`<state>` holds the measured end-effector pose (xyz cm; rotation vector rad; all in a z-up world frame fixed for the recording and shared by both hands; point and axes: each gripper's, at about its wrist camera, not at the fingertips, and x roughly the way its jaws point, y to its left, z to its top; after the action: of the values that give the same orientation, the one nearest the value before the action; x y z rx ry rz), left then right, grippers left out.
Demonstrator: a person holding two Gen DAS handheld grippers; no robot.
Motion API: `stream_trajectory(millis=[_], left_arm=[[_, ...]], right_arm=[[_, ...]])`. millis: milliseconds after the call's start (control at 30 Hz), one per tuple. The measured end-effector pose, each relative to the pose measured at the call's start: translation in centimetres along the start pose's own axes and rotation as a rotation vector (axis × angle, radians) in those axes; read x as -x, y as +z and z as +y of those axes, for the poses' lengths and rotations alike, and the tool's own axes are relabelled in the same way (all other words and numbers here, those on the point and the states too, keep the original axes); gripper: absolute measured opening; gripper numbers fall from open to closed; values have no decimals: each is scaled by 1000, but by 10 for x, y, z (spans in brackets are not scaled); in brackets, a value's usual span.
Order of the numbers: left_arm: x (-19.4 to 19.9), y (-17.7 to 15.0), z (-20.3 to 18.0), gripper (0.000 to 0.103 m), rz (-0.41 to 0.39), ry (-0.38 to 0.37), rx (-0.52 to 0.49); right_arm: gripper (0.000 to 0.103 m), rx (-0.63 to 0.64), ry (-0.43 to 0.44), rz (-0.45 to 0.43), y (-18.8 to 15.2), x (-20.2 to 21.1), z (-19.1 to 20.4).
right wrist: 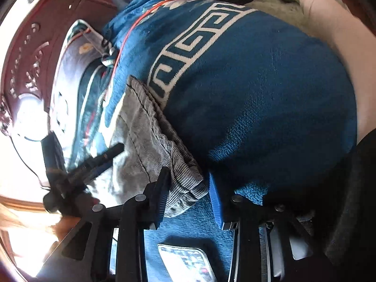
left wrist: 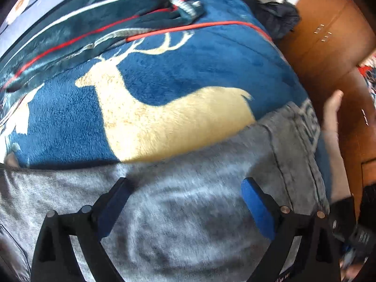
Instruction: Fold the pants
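Left wrist view: grey corduroy pants (left wrist: 178,202) spread flat over the lower half of the frame, lying on a blue fleece blanket (left wrist: 199,61) with a cream deer motif (left wrist: 164,117). The left gripper (left wrist: 185,188) hangs above the cloth with its jaws spread wide; nothing sits between the blue pads (left wrist: 257,209), only pants fabric below and ahead of them. A stitched seam of the pants runs from about 1 o'clock of the gripper down toward 3 o'clock, near the blanket's edge. A dark green garment with white and red stripes (left wrist: 94,23) lies at 11 o'clock, and a wooden cabinet (left wrist: 329,23) stands at 2 o'clock. This view is motion-blurred. Right wrist view: the right gripper (right wrist: 188,183) has its jaws partly apart, and a bunched end of the pants (right wrist: 164,141), ribbed and hemmed, pokes in between them against the left finger (right wrist: 162,188); a visible gap remains to the blue right pad (right wrist: 217,202), so no pinch on the cloth shows. From there the pants trail away toward 11 o'clock along the blanket's key-pattern border (right wrist: 192,42). The left gripper (right wrist: 94,162) appears at 9 o'clock over the same cloth. A phone (right wrist: 185,263) lies on the blanket at 6 o'clock, below the fingers. A bare forearm (right wrist: 340,47) crosses at 2 o'clock.
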<state>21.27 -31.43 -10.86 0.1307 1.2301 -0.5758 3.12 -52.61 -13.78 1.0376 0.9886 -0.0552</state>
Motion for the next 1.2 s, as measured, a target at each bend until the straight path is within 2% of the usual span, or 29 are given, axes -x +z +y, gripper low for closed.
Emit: stream_trajectory(millis=[100, 133, 200, 267, 333, 367, 433, 533, 600, 667, 767, 867, 1000, 1200], left_arm=[[16, -17, 8, 95, -33, -70, 40], [19, -22, 11, 95, -41, -71, 44], [20, -33, 14, 95, -49, -14, 17], [10, -38, 18, 95, -19, 46, -10], [3, -44, 17, 96, -28, 72, -62], [3, -46, 14, 96, -39, 87, -75], [3, -45, 14, 96, -34, 96, -57], [8, -42, 16, 94, -18, 86, -37], [13, -39, 21, 85, -10, 71, -11], [20, -33, 29, 82, -1, 24, 48], [31, -27, 48, 82, 6, -71, 162], [43, -21, 57, 82, -3, -143, 219], [56, -5, 44, 82, -27, -181, 196], [70, 18, 29, 85, -20, -225, 122]], right_arm=[[40, -75, 68, 0, 2, 1, -8], [41, -82, 74, 0, 2, 1, -9], [43, -68, 64, 3, 2, 0, -7], [44, -47, 43, 5, 1, -1, -3], [46, -16, 18, 13, 1, -6, 3], [44, 5, 8, 18, 1, -9, 6], [31, 61, -2, 35, 0, -15, 15], [25, 99, 13, 24, -6, -17, 23], [24, 156, 16, -13, -10, -12, 34], [24, 237, -3, -57, -15, -6, 48], [24, 366, -40, -112, -24, 0, 71], [24, 495, -86, -163, -35, -1, 93], [24, 704, -131, -232, -57, 0, 125], [24, 965, -204, -251, -98, -16, 156]])
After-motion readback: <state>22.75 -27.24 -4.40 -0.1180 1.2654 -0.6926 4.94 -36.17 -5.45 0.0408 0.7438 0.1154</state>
